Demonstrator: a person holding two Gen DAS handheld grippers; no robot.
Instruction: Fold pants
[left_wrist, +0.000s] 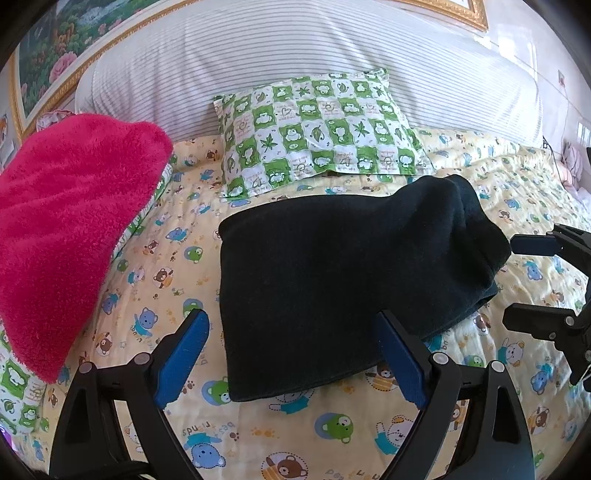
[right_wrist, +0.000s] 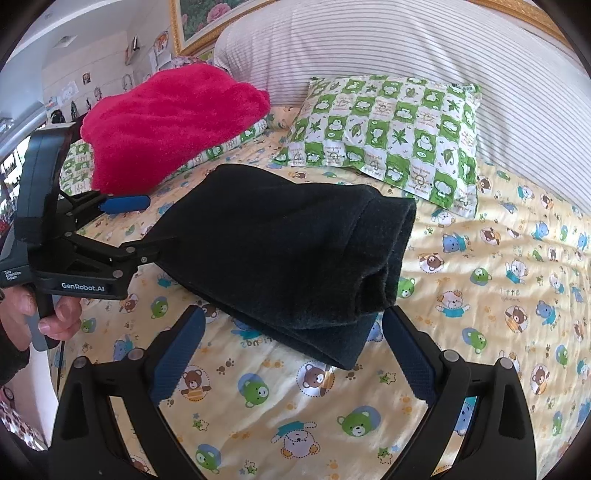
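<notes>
Dark, folded pants lie in a thick bundle on the yellow cartoon-bear bedspread. My left gripper is open at the bundle's near edge, one blue fingertip on each side of it. In the right wrist view the same pants show their rolled layers at the right end. My right gripper stands open just in front of that end, with nothing clamped. The left gripper appears there at the pants' left edge, held by a hand. The right gripper sits open beside the bundle's right end.
A fluffy pink blanket is heaped on the left of the bed. A green-and-white checked pillow lies behind the pants against a striped headboard cushion. Bare bedspread extends to the right of the pants.
</notes>
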